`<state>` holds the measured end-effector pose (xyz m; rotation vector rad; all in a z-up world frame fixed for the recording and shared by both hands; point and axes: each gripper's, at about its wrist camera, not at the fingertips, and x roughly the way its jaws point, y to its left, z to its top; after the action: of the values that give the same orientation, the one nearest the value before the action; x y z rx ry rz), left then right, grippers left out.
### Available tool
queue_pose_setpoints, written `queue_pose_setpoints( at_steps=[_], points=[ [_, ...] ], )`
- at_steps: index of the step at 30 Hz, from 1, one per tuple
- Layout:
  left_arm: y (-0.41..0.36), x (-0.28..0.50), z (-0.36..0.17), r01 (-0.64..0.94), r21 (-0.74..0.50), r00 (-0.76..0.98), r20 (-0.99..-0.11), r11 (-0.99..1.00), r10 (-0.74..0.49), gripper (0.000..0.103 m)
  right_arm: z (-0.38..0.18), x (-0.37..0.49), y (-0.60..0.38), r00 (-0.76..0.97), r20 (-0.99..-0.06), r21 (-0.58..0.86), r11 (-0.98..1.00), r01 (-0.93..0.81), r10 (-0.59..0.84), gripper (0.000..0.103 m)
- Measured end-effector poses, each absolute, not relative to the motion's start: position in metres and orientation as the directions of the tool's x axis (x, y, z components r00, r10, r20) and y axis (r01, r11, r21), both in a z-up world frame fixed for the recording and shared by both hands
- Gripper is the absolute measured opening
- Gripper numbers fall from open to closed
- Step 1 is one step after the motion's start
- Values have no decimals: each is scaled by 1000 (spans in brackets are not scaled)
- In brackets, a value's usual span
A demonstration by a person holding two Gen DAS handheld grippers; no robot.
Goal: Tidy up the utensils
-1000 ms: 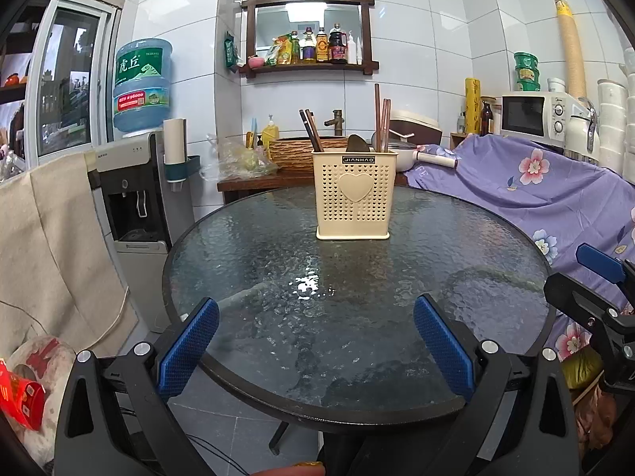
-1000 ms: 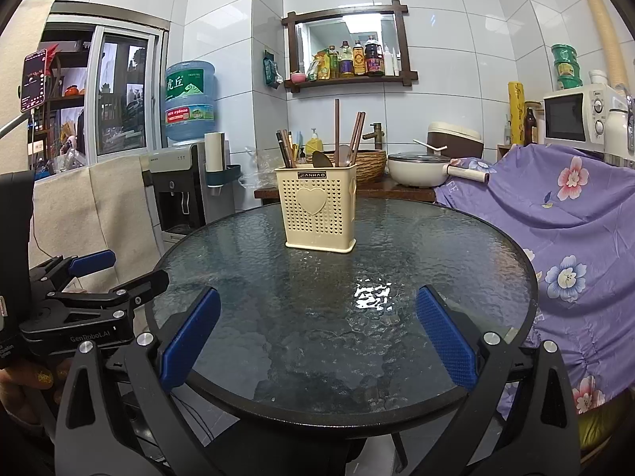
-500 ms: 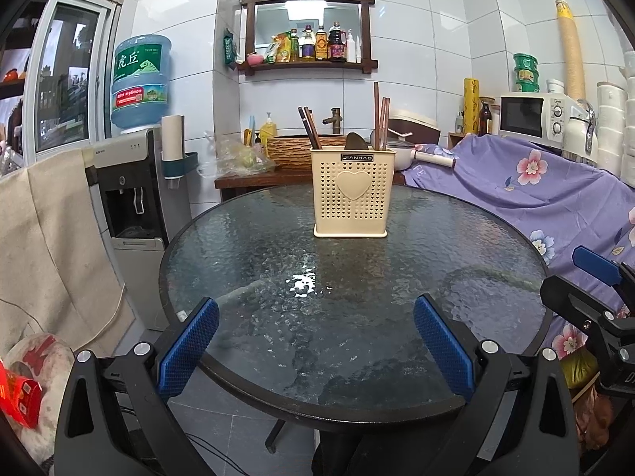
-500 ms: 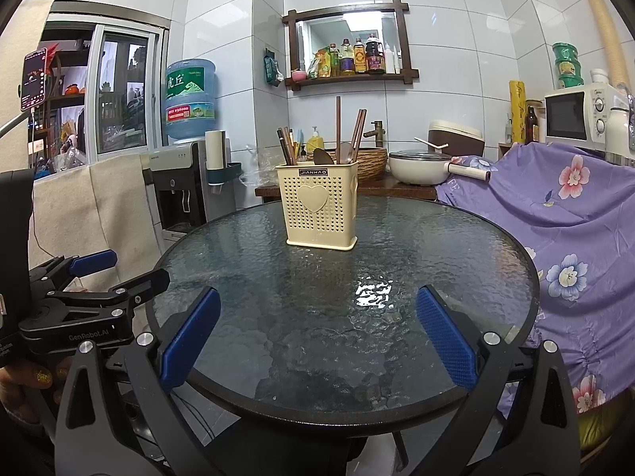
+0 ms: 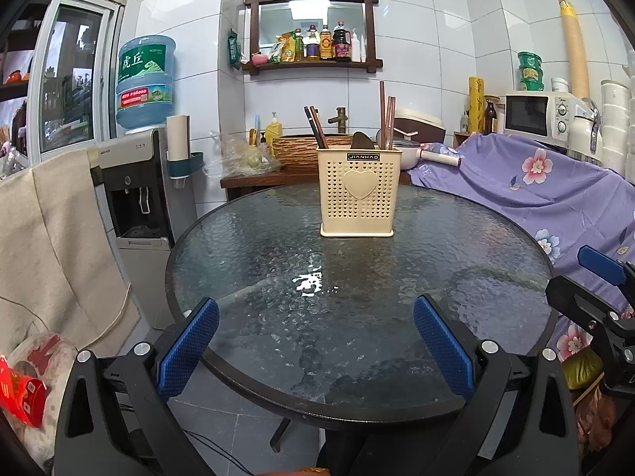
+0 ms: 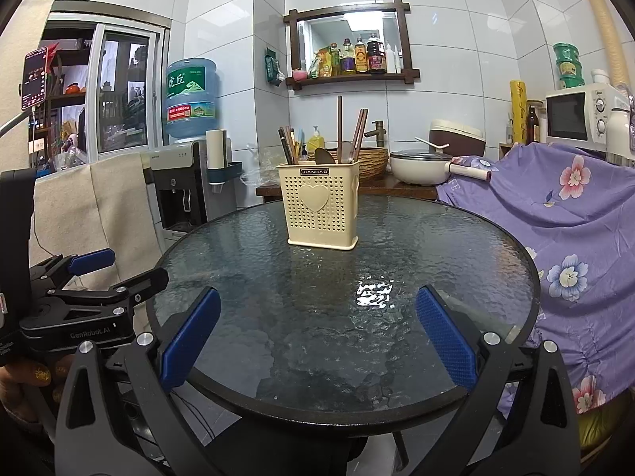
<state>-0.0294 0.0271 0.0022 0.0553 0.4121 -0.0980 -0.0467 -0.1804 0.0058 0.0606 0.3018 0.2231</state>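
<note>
A cream perforated utensil holder (image 5: 359,197) (image 6: 319,209) with a heart on its front stands on the far half of the round glass table (image 5: 278,261) (image 6: 456,254). Brown chopsticks (image 5: 384,119) (image 6: 340,123) and a dark spoon (image 5: 362,141) (image 6: 324,156) stick up out of it. My left gripper (image 5: 315,343) hovers open over the table's near edge, holding nothing. Just as wide open and empty, my right gripper (image 6: 316,337) hangs at the near edge too. Each gripper also shows at the side of the other's view.
A water dispenser (image 5: 141,182) with a blue bottle stands left of the table. A purple flowered cloth (image 5: 555,194) covers furniture on the right. Behind the table, a wooden counter carries a basket (image 5: 295,150) and a white pot (image 6: 420,168). A beige cloth (image 5: 51,246) hangs at left.
Both grippers have drifted slightly back and up from the table; the holder looks a little farther off. Nothing was taken hold of or let go.
</note>
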Motion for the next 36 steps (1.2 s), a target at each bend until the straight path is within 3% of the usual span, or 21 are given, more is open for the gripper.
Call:
queue_pose_setpoints(
  at_steps=[36],
  points=[
    [26,-30,3,103,41,914,-397,994,-79,97,4,-44,-181,929,-292,90,973,-211,229,97]
  ],
)
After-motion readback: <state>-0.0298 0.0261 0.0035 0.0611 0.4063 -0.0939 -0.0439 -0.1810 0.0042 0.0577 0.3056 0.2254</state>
